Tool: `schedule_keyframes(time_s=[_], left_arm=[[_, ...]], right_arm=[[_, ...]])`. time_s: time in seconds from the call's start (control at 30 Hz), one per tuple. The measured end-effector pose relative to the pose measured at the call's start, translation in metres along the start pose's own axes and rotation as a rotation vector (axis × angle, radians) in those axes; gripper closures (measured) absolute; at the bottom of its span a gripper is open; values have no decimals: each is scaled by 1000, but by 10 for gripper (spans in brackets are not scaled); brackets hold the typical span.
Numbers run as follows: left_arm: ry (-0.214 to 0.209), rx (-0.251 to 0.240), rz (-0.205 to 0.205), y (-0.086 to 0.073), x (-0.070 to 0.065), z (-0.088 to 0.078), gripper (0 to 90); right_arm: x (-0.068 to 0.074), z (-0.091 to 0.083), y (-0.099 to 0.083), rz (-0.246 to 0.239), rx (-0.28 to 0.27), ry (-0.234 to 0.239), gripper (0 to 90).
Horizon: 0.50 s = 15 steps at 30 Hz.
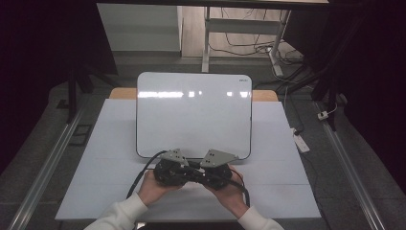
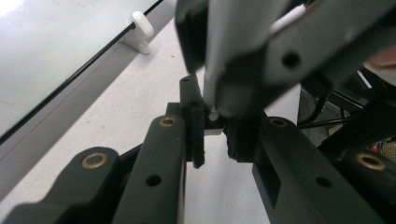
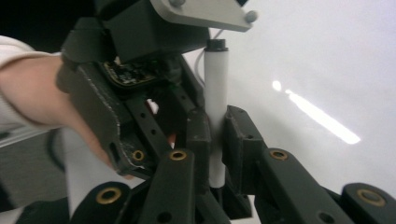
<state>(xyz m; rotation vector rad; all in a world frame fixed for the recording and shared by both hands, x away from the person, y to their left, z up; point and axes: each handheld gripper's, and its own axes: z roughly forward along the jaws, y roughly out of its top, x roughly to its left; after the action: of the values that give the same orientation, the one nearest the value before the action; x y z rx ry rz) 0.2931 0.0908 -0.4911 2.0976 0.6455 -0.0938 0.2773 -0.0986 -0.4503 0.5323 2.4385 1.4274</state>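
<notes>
Both grippers clench the slim white plastic marker [image 3: 216,100]: right gripper [image 3: 215,140] mid-barrel, left gripper [image 2: 215,135] at its tip (long axis toward twelve o'clock).

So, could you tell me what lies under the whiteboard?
The whiteboard rests on a white table, with a wooden strip showing behind its top edge. Whatever lies directly beneath the board is covered.

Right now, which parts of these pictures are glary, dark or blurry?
High view: ceiling lights glare along the top of the whiteboard, surroundings dark. Left gripper view: the white marker looms close and blurred. Right gripper view: a bright streak on the whiteboard; marker sharp in the right gripper.
</notes>
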Motion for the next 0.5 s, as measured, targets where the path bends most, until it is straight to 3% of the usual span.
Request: schedule_keyframes(time_s=[0.1,0.27,0.37,0.5], left_arm=[[31,-27,14,0,-2,-1,765],[92,-70,23,-2,-7,-10,480],[147,-94,39,-7,-12,-27,394],[207,-123,24,-24,-12,-55,378]], right_arm=[[1,-2,0,-14,-18,-27,804],[-7,-11,1,5,-48,-75,805],[-25,-24,4,47,-68,-130,806],[-65,-43,11,131,-112,-230,805]])
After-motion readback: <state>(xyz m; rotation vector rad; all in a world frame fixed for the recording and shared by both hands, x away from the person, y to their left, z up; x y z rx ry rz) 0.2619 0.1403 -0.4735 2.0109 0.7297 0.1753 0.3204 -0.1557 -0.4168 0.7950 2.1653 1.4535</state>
